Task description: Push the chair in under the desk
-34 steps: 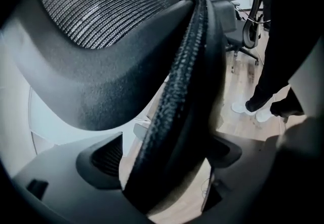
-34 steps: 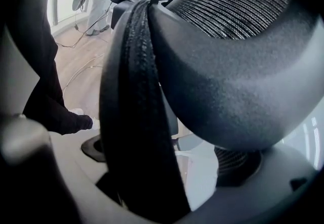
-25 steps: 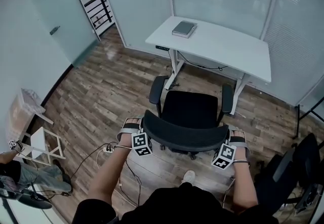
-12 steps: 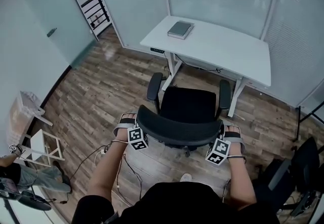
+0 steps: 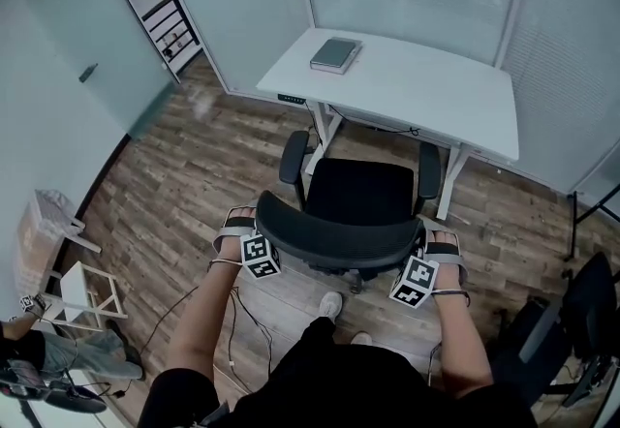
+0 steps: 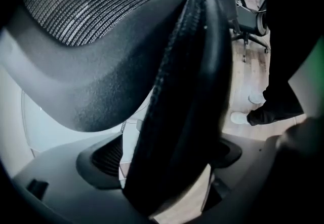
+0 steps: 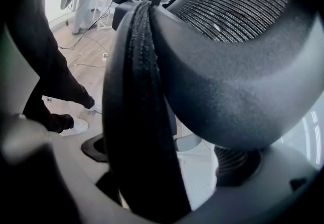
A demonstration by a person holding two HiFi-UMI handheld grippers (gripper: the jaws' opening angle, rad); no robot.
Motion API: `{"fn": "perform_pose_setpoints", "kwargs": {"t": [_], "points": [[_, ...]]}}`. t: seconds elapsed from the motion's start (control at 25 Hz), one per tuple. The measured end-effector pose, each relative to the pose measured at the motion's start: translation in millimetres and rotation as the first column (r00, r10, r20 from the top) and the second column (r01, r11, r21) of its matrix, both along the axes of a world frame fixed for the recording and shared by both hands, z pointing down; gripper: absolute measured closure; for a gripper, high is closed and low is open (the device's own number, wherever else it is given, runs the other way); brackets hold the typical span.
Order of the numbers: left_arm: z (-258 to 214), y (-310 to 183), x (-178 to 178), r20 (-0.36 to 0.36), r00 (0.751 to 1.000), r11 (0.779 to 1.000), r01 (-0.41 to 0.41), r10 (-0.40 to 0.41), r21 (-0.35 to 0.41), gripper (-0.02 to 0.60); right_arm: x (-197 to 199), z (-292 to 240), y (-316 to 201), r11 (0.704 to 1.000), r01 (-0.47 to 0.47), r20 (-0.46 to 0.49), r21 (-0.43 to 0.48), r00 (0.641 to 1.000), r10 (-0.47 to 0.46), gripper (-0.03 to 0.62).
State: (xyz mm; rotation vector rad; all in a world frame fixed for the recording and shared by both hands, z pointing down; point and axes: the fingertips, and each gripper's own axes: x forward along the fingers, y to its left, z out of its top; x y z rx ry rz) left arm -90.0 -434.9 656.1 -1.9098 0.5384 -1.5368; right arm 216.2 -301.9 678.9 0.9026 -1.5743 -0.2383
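Wood-plank floor point(image 5: 184, 174), glass partitions on the far side. On it, the black mesh office chair point(image 5: 360, 194) stands on the near side of the white rectangular desk point(image 5: 426, 92), lined up between the desk's two legs. Its armrest tips reach about to the desk's near edge; the seat is not under it. The chair base is mostly hidden below the seat and backrest.

The left tongs point(image 5: 250, 234) are clamped on the left end of the curved backrest, the right tongs point(image 5: 426, 252) on the right end. Head view hides the tips behind the rim. Both gripper views are nearly all backrest: the rim runs between the jaws and mesh blocks the rest.

A grey closed book point(image 5: 334, 54) lies on the desk's far left corner. A second black chair point(image 5: 572, 320) at right is cut off by the frame edge. A small white rack point(image 5: 87, 286) stands at left, with a thin cable point(image 5: 232, 320) on the floor beside it. A white shoe point(image 5: 330, 304) shows just near of the backrest.
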Motion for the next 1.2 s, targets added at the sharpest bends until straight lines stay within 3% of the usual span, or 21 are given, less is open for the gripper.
{"fn": "perform_pose_setpoints", "kwargs": {"t": [0.88, 1.2], "points": [[7, -110, 67, 0.004, 0.988, 0.988, -0.157, 0.157, -0.001, 0.074, 53, 9, -79, 0.993, -0.11, -0.003, -0.036, 0.994, 0.11, 0.011], [8, -160, 92, 0.004, 0.984, 0.984, -0.18, 0.18, -0.002, 0.074, 74, 6, -123, 0.991, -0.129, -0.014, -0.029, 0.992, 0.129, 0.02]]}}
